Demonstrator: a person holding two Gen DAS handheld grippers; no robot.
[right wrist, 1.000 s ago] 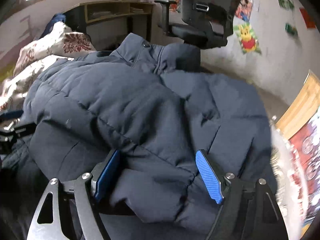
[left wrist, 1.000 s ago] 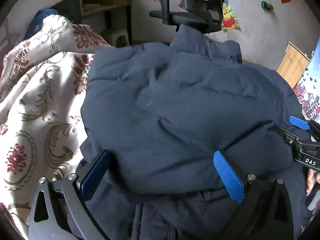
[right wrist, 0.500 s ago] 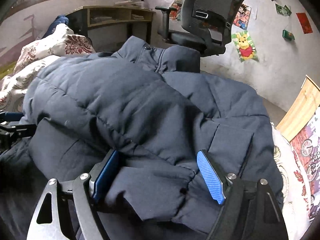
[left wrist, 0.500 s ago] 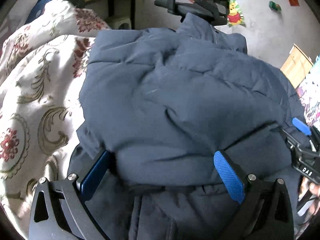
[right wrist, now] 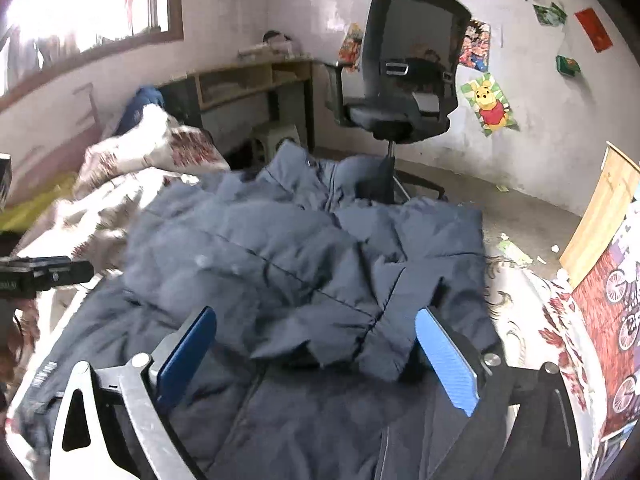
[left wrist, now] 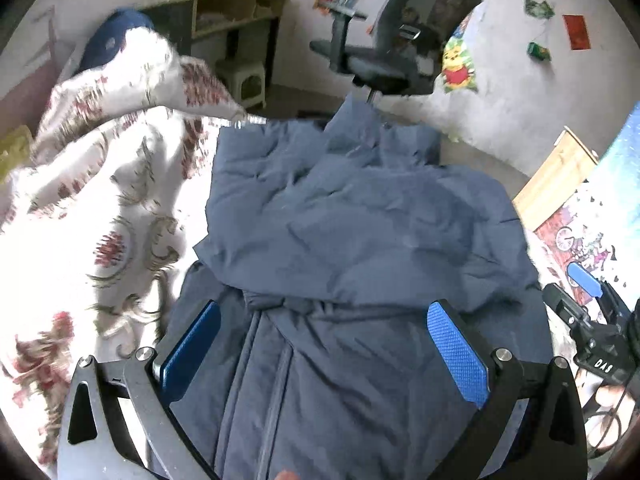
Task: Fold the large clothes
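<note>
Left wrist view: the quilt (left wrist: 100, 208) carries the navy jacket (left wrist: 360, 232), folded over itself. Above the jacket's hem, the left gripper (left wrist: 324, 344) gapes empty; the right gripper (right wrist: 316, 344) is opening, pads clear.

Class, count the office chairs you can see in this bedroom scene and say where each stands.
1. A black mesh-backed office chair stands on the floor beyond the far end of the navy puffer jacket, near the wall's Winnie-the-Pooh poster. Others may be out of view.
</note>
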